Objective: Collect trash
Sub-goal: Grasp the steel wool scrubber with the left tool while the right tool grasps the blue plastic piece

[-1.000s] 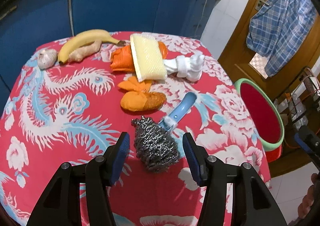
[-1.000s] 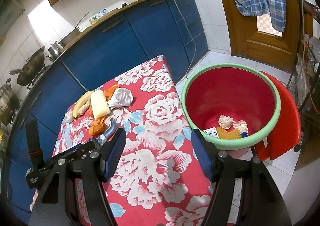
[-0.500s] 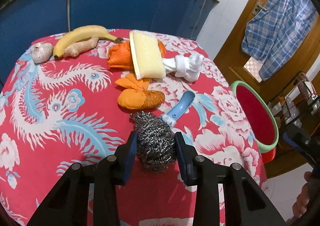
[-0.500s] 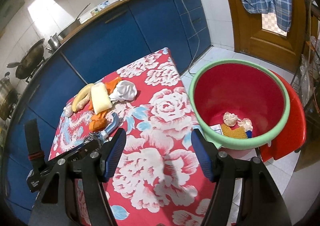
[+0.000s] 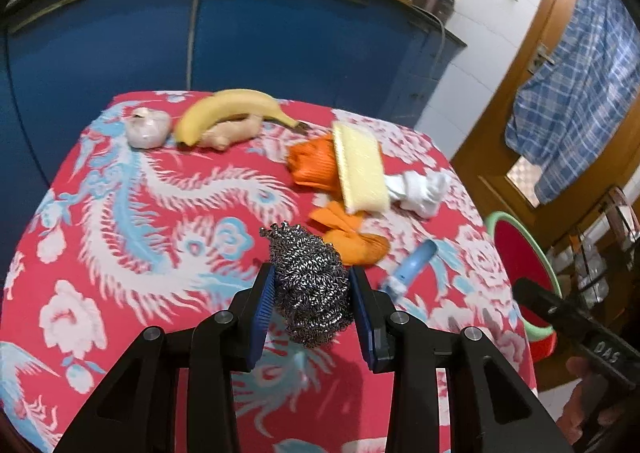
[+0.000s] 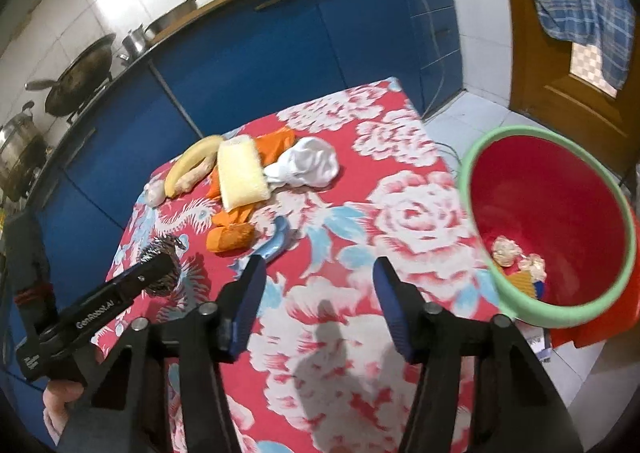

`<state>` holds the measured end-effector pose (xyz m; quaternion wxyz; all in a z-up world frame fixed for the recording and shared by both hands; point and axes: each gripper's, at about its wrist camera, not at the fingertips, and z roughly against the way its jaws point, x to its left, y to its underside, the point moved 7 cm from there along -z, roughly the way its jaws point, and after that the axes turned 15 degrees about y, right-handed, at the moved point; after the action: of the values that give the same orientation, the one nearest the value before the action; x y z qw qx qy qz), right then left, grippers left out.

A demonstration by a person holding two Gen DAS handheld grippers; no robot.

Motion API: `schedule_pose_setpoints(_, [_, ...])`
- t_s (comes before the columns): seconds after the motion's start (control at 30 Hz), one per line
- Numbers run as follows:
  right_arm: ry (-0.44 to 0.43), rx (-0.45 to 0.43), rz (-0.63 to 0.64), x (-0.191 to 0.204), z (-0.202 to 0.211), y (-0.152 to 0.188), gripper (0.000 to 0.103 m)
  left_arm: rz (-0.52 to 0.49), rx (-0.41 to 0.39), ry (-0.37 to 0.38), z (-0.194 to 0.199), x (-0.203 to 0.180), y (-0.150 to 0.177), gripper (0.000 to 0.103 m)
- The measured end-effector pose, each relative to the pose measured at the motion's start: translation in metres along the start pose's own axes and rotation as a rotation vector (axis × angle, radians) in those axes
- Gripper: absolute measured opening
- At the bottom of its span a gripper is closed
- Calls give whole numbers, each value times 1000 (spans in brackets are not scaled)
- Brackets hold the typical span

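My left gripper (image 5: pixel 312 299) is shut on a steel wool scrubber (image 5: pixel 310 281) and holds it lifted above the red floral tablecloth (image 5: pixel 120 213). It also shows in the right wrist view (image 6: pixel 162 265). My right gripper (image 6: pixel 320 293) is open and empty over the table's near right part. A red bin with a green rim (image 6: pixel 548 221) stands off the table's right edge, with crumpled trash (image 6: pixel 506 251) in its bottom; the left wrist view (image 5: pixel 516 249) shows it too.
On the table lie orange peel (image 5: pixel 352 237), a blue handle (image 5: pixel 412 265), a yellow sponge (image 5: pixel 360 169) on an orange cloth (image 5: pixel 312 165), a white rag (image 5: pixel 420 189), a banana (image 5: pixel 228 109), ginger (image 5: pixel 228 135) and garlic (image 5: pixel 148 127). Blue cabinets (image 5: pixel 240 33) stand behind.
My left gripper closed on the steel wool scrubber and lifted it off the cloth, away from the blue handle. My right gripper stayed open and shifted slightly.
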<state>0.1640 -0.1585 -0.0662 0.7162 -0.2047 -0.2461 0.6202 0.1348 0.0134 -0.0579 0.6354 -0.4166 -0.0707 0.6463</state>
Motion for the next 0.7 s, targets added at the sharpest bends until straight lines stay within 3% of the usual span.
schedule_pose_setpoints(0.27, [-19, 39, 59, 34, -34, -1, 48, 21, -31, -23, 8, 18, -6, 38])
schedule_pose_setpoints(0.7, [8, 62, 100, 52, -73, -9, 36, 43, -30, -21, 8, 27, -7, 38])
